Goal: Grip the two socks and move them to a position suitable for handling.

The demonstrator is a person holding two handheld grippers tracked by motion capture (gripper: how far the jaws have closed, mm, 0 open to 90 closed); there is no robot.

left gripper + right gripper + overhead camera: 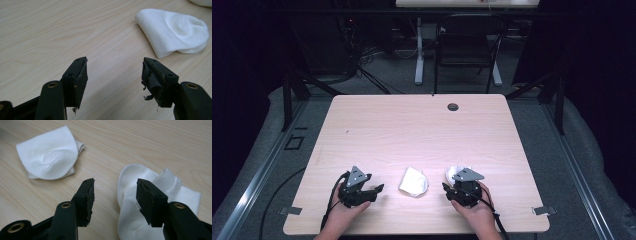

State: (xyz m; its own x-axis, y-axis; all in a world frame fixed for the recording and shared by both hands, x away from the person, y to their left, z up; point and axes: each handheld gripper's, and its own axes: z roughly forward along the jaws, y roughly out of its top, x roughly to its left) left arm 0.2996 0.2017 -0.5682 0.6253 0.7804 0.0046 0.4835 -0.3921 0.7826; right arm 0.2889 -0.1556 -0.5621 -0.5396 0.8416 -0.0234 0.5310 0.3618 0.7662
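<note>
A folded white sock [413, 181] lies near the table's front edge, between my two grippers. In the left gripper view the folded sock [172, 32] sits ahead and to the right of my left gripper [115, 75], whose jaws stand open over bare wood. My left gripper [377, 190] rests low on the table, a person's hand around it. A second white sock [127, 180] lies flat and loose, partly beneath my right gripper [115, 195], whose open jaws hover above the sock's left edge with nothing pinched. The folded sock [50, 157] lies farther left. My right gripper [447, 190] covers part of the second sock [456, 171].
The light wooden table [412, 130] has a round cable hole [453, 106] near its far edge. Metal brackets [290, 210] [543, 210] stick out at the front corners. A black chair [467, 45] and a desk leg stand beyond the table on grey carpet.
</note>
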